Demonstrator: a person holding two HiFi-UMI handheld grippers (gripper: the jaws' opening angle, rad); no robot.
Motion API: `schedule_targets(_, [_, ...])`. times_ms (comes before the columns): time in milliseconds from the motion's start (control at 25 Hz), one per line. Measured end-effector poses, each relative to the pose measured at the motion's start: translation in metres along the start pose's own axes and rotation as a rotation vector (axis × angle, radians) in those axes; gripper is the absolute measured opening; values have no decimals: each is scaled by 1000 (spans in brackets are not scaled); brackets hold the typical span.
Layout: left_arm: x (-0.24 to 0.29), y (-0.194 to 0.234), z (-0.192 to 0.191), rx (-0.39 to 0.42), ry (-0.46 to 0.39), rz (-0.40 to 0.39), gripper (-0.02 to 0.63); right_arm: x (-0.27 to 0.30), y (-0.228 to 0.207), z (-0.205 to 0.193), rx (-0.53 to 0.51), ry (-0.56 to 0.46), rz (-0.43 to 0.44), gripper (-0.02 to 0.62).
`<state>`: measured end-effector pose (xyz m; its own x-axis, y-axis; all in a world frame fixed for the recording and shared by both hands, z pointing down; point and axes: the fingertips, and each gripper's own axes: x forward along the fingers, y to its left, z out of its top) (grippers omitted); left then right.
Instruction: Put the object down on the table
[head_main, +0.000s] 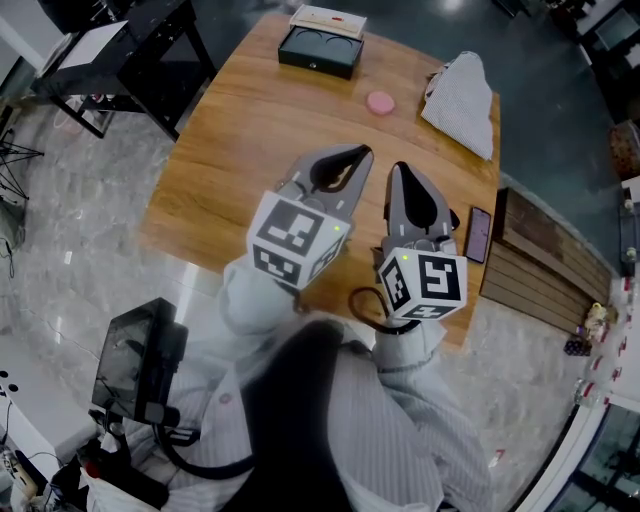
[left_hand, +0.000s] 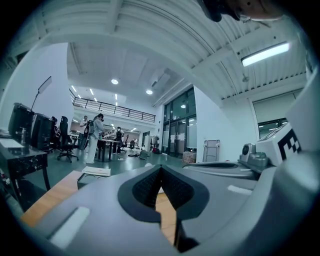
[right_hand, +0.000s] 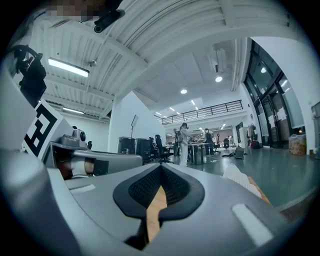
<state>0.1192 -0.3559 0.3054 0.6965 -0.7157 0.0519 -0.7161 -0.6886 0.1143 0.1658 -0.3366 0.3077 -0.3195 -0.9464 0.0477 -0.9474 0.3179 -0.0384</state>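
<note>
Both grippers hang side by side above the near half of the wooden table (head_main: 240, 150), their tips pointing away from me. My left gripper (head_main: 365, 152) is shut with nothing between its jaws; in the left gripper view its dark pads (left_hand: 150, 187) meet at the tip. My right gripper (head_main: 400, 168) is likewise shut and empty, and its pads (right_hand: 172, 187) close together in the right gripper view. A small pink round object (head_main: 380, 102) lies on the table beyond both tips, apart from them.
A black box (head_main: 320, 50) with a pale box (head_main: 328, 20) behind it sits at the table's far edge. A white-grey cloth bag (head_main: 462, 92) lies far right, a phone (head_main: 479, 234) at the right edge. A slatted bench (head_main: 545, 270) stands right, dark equipment (head_main: 135, 365) lower left.
</note>
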Motion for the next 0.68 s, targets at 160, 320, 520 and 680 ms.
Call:
schedule_targets(160, [0,-1,0,-6,-4,-3,0,0,1,1,-11,0,-3,11])
schedule_targets(320, [-2,-2,-1,-11,-3,-4,0,-3,1,4,-16,-2,-7,11])
schedule_targets(520, [-2,-1,-2,-14,-3,-1,0,-3,-1,4,-12,-8,-12,11])
schedule_targets(680, [0,0,-5,-14,0,-2,0,-1,0,2,-13,-6,-9,11])
